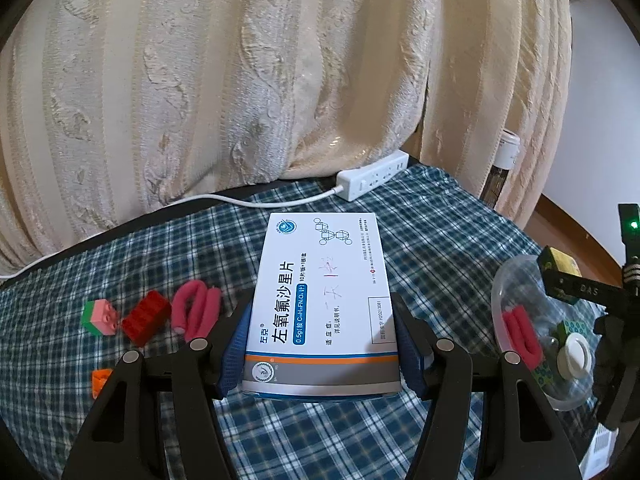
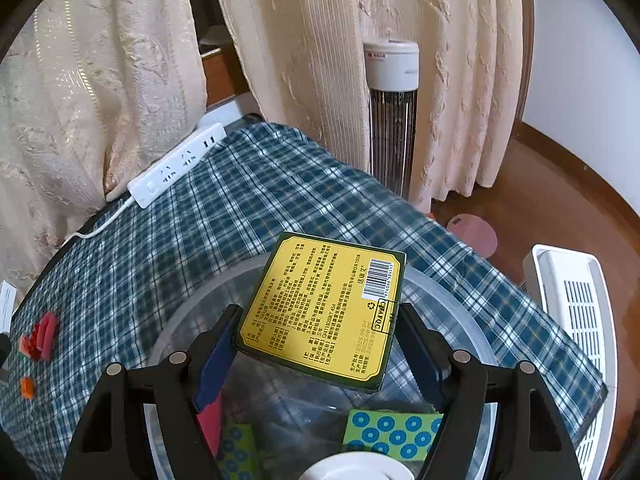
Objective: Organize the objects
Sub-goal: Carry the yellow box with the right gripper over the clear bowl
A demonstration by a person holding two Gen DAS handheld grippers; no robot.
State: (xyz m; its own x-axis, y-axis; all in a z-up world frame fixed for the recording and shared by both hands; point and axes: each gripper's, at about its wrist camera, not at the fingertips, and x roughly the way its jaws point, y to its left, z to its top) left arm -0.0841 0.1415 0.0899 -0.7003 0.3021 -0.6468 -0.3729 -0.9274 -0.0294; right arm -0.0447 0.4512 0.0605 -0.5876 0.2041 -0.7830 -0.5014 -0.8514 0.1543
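Cardboard is what both claws are dealing with here, and it calls for a light squeeze. Through the left wrist view, the left claw (image 1: 322,344) stands about half open with its blue pads pressed against the two long edges of a white medicine box (image 1: 322,300), held flat above the checked cloth on the counter (image 1: 440,216). That box looks light and fairly stiff, though thin card of this sort would likely dent under a hard pinch, so the narrow sides near one end, where it is gripped now, seem the right place. To the left lie a pink foam roll (image 1: 196,308), a red brick (image 1: 146,316) and a watermelon-patterned brick (image 1: 100,316); the foam should be soft and easy to crush, the bricks hard and small. At the right edge sits a clear plastic bowl (image 1: 516,280) already holding a few things. Through the right wrist view, the right claw (image 2: 316,344) is likewise part open and clamped on the sides of a yellow box (image 2: 324,308), tilted over the clear plastic bowl's rim (image 2: 452,296). It is probably a light carton too, though its thickness is hard to judge from this angle. Below it in the bowl lie green dotted blocks (image 2: 390,432) and what may be a white cap (image 2: 352,468).
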